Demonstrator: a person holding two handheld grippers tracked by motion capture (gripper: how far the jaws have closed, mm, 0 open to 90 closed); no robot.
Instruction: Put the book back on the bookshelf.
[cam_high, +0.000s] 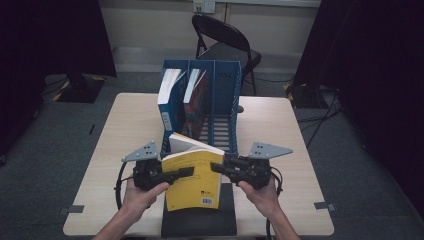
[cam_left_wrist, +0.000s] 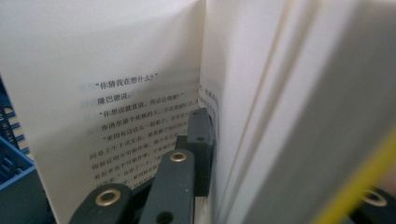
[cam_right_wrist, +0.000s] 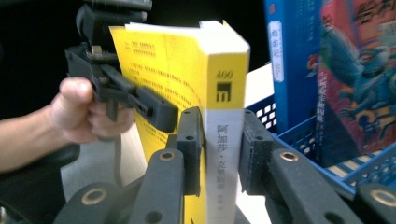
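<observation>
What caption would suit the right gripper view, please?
Right gripper clamps the yellow book by its spine.

The blue rack (cam_high: 227, 107) blocks the table (cam_high: 115, 150) centre; its rightmost slot and both side edges stand free.

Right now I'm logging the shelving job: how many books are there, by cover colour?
Yellow book, held by both claws: 1
Blue book, in the blue rack: 1
Red book, in the rack: 1
Total: 3 books
</observation>
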